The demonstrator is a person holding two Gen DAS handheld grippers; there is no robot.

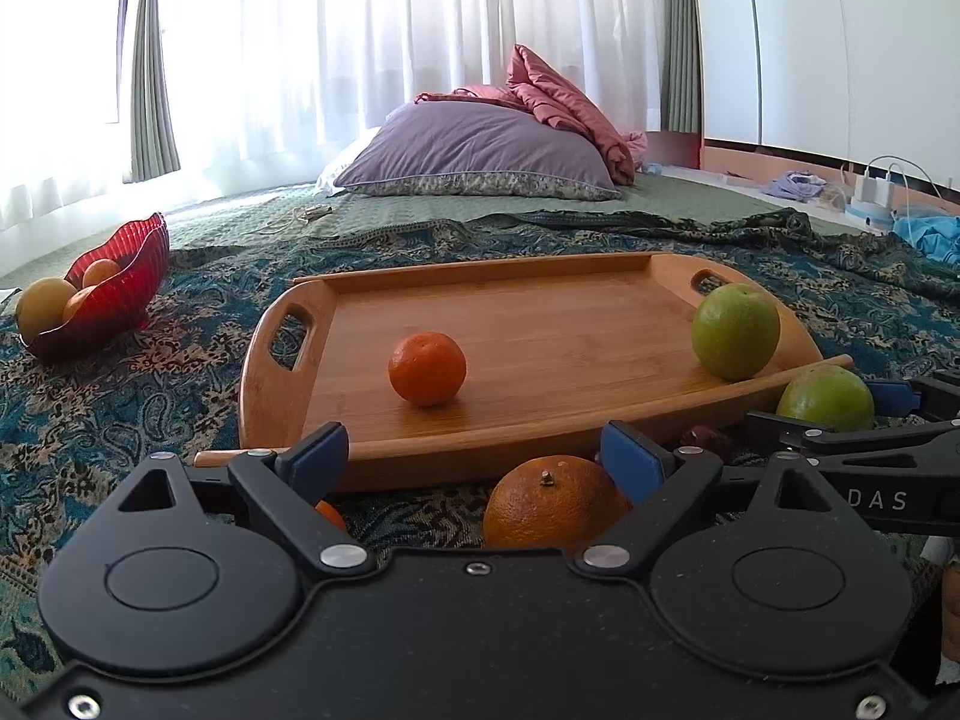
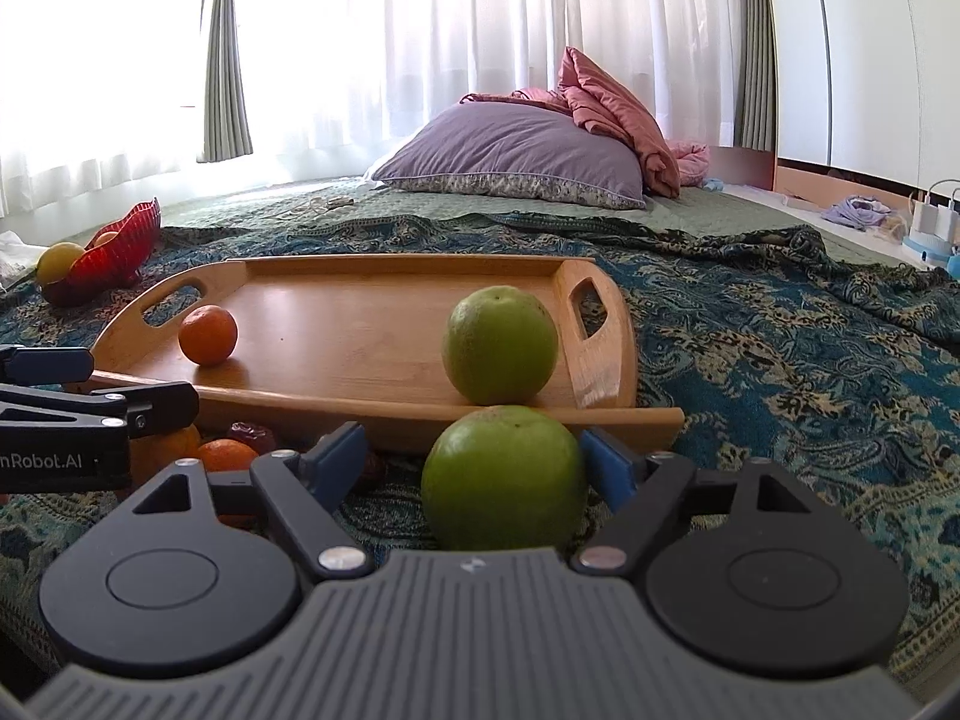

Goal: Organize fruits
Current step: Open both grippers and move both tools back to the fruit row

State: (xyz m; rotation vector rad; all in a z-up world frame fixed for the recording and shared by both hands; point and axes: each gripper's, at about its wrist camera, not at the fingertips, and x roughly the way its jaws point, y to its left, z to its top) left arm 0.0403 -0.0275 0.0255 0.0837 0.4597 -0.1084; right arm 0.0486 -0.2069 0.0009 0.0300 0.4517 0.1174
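A wooden tray (image 1: 540,432) lies on the patterned blanket with a small orange (image 1: 427,368) and a green fruit (image 1: 736,330) on it. In front of the tray my left gripper (image 1: 474,459) stands open around a large orange (image 1: 552,501), which lies on the blanket near the right pad, clear of the left one. My right gripper (image 2: 474,462) is open too, with a second green fruit (image 2: 504,477) on the blanket between its blue pads. A gap shows at the left pad. More small oranges (image 2: 228,455) and a dark red fruit (image 2: 252,435) lie between the two grippers.
A red glass bowl (image 1: 120,294) with several yellow and orange fruits stands at the far left on the blanket. Behind the tray are a purple pillow (image 1: 480,150) and a pink quilt. Chargers and cloths lie at the far right by the white wardrobe.
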